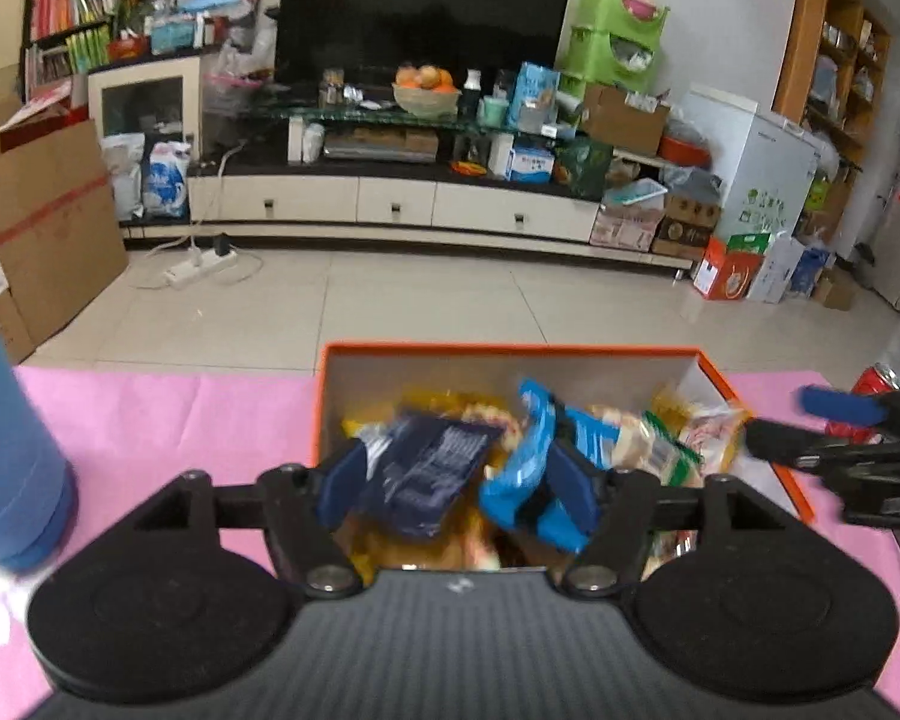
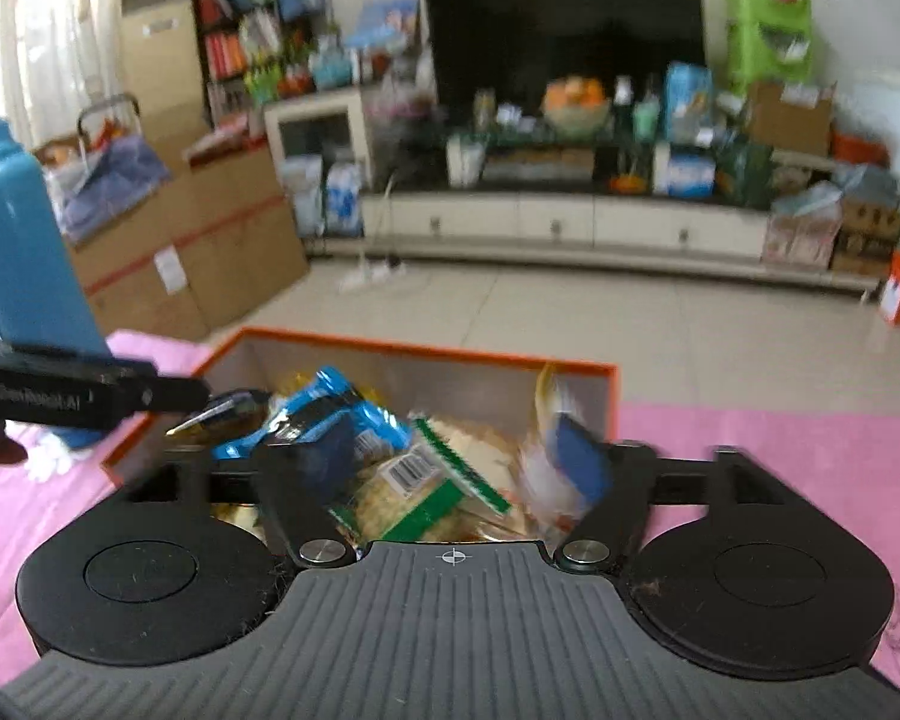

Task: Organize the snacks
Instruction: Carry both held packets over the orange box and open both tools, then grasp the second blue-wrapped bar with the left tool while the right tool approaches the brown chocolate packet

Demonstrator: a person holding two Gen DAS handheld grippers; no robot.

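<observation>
On the pink tablecloth (image 1: 150, 414) sits an orange box (image 1: 510, 350) heaped with snack packets — a dark blue packet (image 1: 426, 474), a bright blue packet (image 1: 525, 456), green-edged crackers (image 2: 426, 480). Both the left gripper (image 1: 456, 480) and the right gripper (image 2: 456, 456) hang spread wide over it, holding nothing.
</observation>
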